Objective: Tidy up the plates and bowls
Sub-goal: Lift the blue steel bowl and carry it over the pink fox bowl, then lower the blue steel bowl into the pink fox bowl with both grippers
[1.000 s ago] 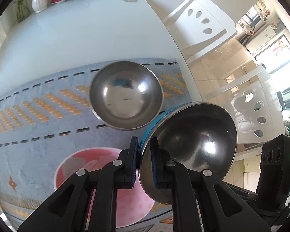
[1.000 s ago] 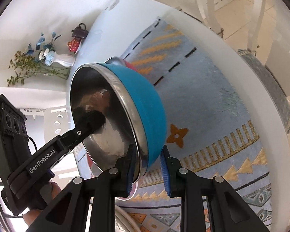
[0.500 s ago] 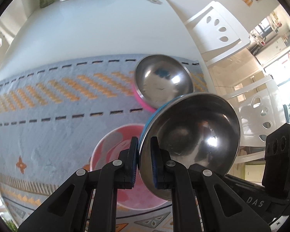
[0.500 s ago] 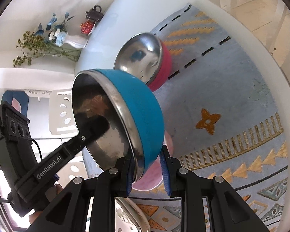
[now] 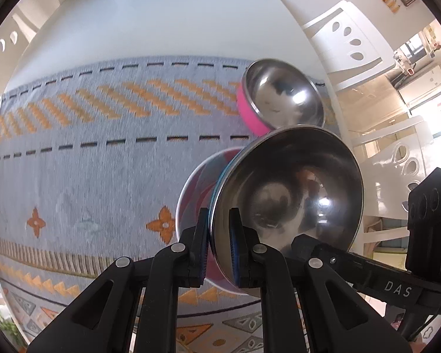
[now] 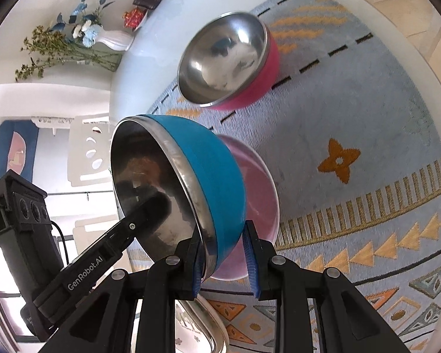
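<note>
Both tools clenched on the same blue bowl (image 6: 203, 182), steel inside, blue outside. Left tool (image 5: 219, 247) pinches the rim at the bowl's 7 o'clock in the left wrist view, one pad outside the wall, one inside. Right tool (image 6: 225, 259) grips the opposite rim; in the right wrist view its pads sit either side of the wall at the bowl's 5 o'clock. Bowl is held tilted on edge, in the air, mouth facing the left tool's camera.

Directly under it: pink plate (image 6: 258, 182) lying flat on the patterned mat (image 5: 88, 161). Blue bowl overlaps most of the plate in both views; can't tell whether they touch.

Pink bowl (image 5: 279, 97), steel inside, stands upright on the mat at 12 o'clock from the blue bowl in the left wrist view, near the mat's far edge. Apart from the plate.

Steel plate rim (image 6: 211, 323) at the right wrist view's bottom, between the tool arms.

White tabletop (image 5: 161, 23) beyond the mat; vase with flowers (image 6: 108, 38) at 10 o'clock in the right wrist view.
</note>
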`<state>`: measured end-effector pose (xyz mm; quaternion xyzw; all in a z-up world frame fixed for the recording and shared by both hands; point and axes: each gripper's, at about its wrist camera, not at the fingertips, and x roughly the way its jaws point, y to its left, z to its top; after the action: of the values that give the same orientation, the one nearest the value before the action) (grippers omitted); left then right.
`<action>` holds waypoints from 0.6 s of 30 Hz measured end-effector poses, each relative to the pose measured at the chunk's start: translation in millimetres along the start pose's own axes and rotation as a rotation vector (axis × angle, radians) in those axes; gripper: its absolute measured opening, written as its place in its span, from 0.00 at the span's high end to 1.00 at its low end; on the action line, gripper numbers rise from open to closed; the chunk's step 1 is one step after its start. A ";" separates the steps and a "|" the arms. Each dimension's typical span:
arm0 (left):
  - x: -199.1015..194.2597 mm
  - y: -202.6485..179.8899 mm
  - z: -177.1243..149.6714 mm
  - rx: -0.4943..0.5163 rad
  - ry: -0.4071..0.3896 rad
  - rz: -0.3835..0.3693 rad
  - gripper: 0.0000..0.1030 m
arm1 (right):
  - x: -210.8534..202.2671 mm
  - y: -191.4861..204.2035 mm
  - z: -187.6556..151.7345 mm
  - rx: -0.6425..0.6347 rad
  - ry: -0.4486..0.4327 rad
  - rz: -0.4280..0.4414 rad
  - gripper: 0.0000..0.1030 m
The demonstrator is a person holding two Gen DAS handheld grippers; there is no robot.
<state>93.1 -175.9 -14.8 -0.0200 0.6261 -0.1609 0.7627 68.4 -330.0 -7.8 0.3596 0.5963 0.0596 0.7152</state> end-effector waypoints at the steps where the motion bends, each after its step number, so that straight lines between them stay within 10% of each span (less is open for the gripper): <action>1: 1.3 1.3 -1.4 -0.002 0.004 0.000 0.91 | 1.8 0.7 0.4 0.000 0.004 -0.003 0.77; 18: 13.5 4.7 -13.7 0.012 0.051 0.004 0.91 | 30.0 12.2 8.2 -0.013 0.041 -0.088 0.77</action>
<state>83.2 -172.7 -31.7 -0.0101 0.6446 -0.1635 0.7468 88.4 -309.3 -24.7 0.3272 0.6257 0.0394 0.7070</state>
